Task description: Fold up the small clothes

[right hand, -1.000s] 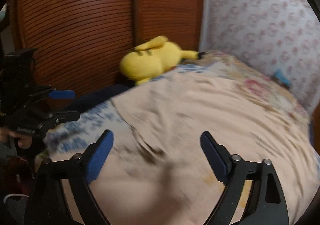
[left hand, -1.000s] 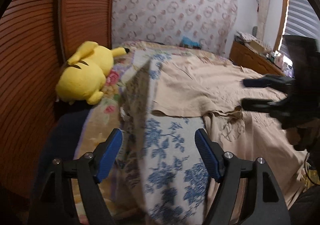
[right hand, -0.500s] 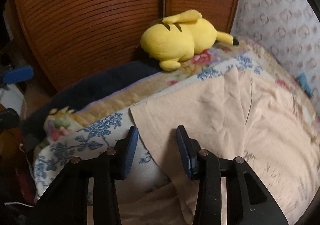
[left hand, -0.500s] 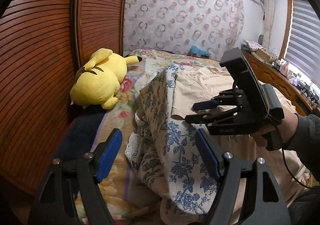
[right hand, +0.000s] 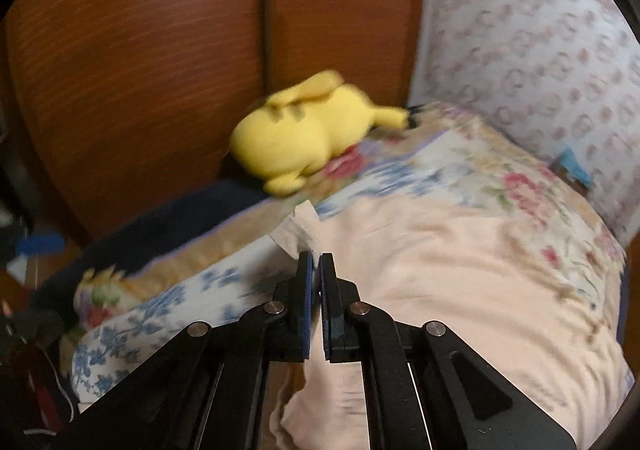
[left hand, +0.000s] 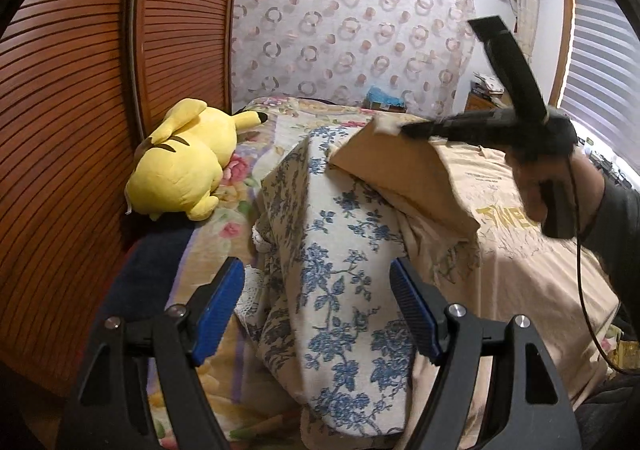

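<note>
On the bed (left hand: 256, 242), right tongs (right hand: 316, 270) are clamped on the soft, light beige shirt (left hand: 404, 170) at its sleeve edge; left tongs (left hand: 318, 302) gape, best taking the opposite edge

Shirt (left hand: 520, 234) spread on bed (left hand: 240, 226), quilt (left hand: 340, 270) bunched left of it, plush (left hand: 184, 166) further left by wardrobe (left hand: 80, 98), shirt corner lifted in right gripper (left hand: 404, 127), left gripper (left hand: 318, 310) over quilt
</note>
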Motion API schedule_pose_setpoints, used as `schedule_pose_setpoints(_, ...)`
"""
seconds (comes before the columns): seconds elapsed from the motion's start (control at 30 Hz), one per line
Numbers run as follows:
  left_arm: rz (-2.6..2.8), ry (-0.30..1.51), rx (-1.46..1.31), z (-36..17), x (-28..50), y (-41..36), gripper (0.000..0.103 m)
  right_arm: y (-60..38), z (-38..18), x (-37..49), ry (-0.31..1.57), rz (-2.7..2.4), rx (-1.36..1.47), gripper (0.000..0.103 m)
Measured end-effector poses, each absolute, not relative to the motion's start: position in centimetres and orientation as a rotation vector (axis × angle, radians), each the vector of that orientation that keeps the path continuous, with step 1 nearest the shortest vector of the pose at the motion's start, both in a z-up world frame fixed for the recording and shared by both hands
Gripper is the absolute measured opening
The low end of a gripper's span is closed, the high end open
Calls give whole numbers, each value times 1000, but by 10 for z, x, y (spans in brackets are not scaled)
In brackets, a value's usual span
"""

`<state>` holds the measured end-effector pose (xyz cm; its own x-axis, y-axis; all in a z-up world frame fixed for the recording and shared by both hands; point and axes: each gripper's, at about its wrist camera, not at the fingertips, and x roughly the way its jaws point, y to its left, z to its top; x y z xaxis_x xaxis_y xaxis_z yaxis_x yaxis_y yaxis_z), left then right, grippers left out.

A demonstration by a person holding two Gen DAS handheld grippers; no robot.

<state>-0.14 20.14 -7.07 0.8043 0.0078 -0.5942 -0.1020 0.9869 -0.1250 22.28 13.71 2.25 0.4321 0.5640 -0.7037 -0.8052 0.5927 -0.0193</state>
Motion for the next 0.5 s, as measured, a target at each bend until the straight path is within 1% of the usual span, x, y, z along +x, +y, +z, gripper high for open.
schedule_pose_setpoints(0.1,47,639,-149,-71,1,195,75,110,29,245,733,796,-349,1)
schedule_pose_setpoints(0.23,30,645,-140,-70,6,187,75,81,24,268,768,698,-337,1)
schedule_pose_setpoints(0.4,10,657,-134,-71,13,176,75,65,17,275,797,642,-313,1)
schedule_pose_setpoints(0.47,-2,664,-135,-73,17,173,75,62,16,273,800,623,-326,15)
schedule_pose_setpoints(0.5,-7,670,-136,-75,20,171,75,60,15,272,800,615,-330,31)
